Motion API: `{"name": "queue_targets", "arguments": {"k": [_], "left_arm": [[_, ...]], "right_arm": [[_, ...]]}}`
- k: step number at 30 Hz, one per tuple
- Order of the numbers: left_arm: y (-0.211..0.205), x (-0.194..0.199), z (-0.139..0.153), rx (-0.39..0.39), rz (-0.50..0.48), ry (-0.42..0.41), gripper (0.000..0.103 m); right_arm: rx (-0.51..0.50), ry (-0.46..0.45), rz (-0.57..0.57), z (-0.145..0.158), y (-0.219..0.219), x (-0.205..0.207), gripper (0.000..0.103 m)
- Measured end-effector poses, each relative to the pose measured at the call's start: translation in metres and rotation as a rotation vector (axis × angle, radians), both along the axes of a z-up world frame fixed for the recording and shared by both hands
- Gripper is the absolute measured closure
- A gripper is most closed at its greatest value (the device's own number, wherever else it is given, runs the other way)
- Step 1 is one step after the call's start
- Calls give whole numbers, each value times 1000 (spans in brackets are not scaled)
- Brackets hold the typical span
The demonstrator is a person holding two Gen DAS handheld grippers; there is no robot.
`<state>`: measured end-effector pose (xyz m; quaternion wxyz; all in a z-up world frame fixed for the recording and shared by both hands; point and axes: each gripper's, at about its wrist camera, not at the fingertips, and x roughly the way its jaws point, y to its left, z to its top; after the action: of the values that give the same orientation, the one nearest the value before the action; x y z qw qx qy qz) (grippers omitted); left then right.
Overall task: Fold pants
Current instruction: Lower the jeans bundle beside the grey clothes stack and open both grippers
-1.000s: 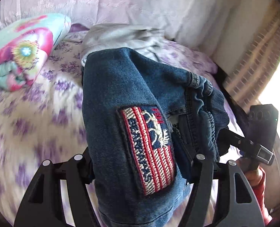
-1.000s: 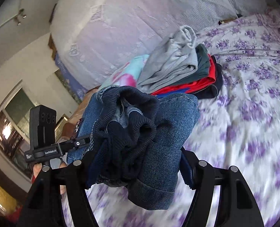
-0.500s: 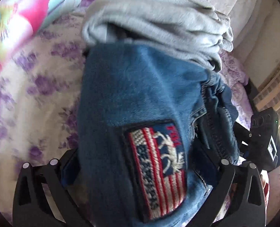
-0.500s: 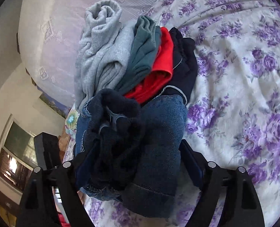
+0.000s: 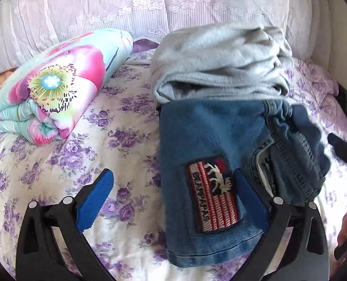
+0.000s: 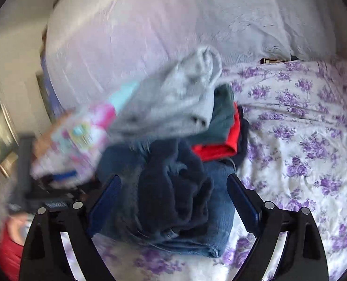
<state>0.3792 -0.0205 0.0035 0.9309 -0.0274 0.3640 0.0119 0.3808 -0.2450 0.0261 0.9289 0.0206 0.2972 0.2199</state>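
Observation:
The folded blue denim pants [image 5: 222, 154] with a flag patch lie on the bed against a pile of folded clothes. My left gripper [image 5: 173, 182] is open; its right finger rests on the pants and its left finger is over the bedsheet. In the right wrist view the pants [image 6: 173, 199] lie between the fingers of my right gripper [image 6: 173, 187], which is open and spread wider than the bundle. This view is blurred.
A pile of folded clothes, grey on top [image 5: 220, 63] with green, red [image 6: 222, 140] and dark layers, stands behind the pants. A folded floral quilt [image 5: 54, 93] lies at the left. The purple-flowered bedsheet [image 6: 302, 140] stretches to the right. A padded headboard [image 5: 150, 7] is behind.
Both grippers carried the folded pants to the clothes pile, set them down on the bed and opened. The left gripper has shifted left off the bundle.

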Motion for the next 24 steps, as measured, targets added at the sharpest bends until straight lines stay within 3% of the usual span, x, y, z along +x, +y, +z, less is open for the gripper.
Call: {"name": "queue_targets", "arguments": {"k": [2, 6, 12, 15, 24], "left_arm": [[-3, -4, -3, 13, 15, -5, 4], [-11, -1, -5, 64, 13, -42, 4], [-12, -18, 8, 37, 25, -75, 4], [-19, -32, 15, 59, 24, -108, 4], [-38, -89, 29, 107, -4, -192, 4]], "right_arm": [[-77, 13, -28, -21, 6, 8, 10], [18, 85, -42, -33, -14, 19, 6], [103, 63, -100, -25, -17, 3, 6], [112, 10, -154, -18, -13, -18, 5], [-15, -184, -286, 2, 7, -73, 4]]}}
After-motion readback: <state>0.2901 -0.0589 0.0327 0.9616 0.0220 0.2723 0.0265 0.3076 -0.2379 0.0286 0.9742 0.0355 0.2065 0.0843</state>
